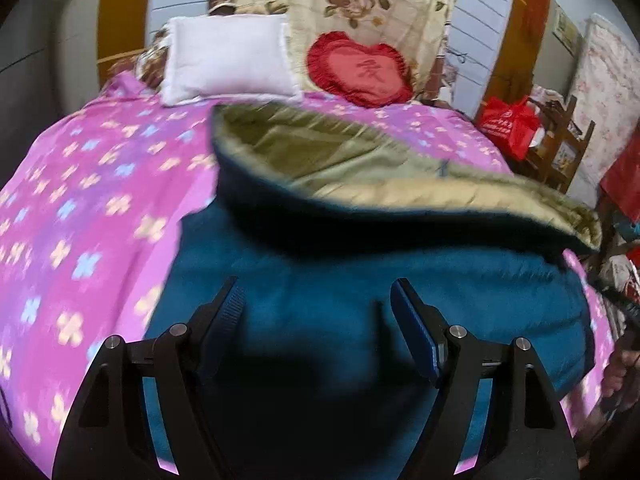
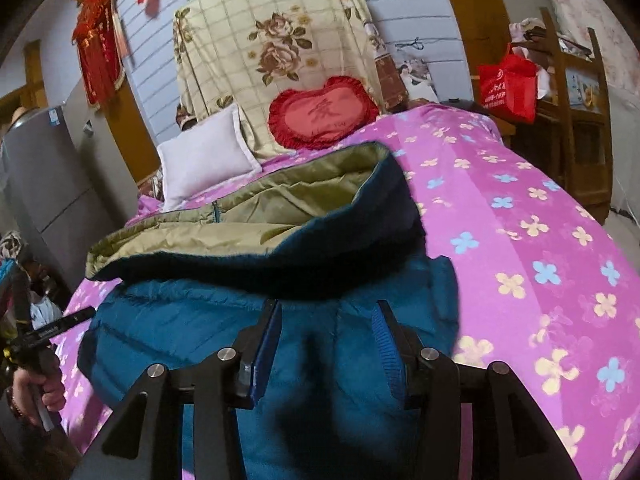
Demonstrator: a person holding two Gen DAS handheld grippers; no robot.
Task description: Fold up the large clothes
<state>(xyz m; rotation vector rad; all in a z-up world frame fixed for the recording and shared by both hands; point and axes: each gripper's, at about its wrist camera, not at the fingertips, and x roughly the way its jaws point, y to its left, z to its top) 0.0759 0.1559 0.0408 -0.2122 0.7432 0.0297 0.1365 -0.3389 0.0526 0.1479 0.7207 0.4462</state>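
Jacket: teal padded jacket (image 1: 360, 280) spread on the pink flowered bedspread (image 1: 80, 208), long axis running from the cameras toward the pillows; its far part is turned back, showing olive lining (image 1: 320, 152).
Fold edge: dark rolled edge (image 2: 280, 264) lies across the jacket, just ahead of both grippers.
Left gripper: left gripper (image 1: 316, 300) above the near teal panel, fingers spread apart, nothing between them; contact with the cloth cannot be told.
Right gripper: right gripper (image 2: 326, 320) over the near teal panel, fingers apart, holding nothing.
Hand: a hand (image 2: 38, 394) shows at the left edge of the right view, gripping a handle beside the bed.
Beyond: white pillow (image 1: 228, 60) and red heart cushion (image 1: 360, 70) at the head of the bed, against a floral quilt (image 2: 276, 48).
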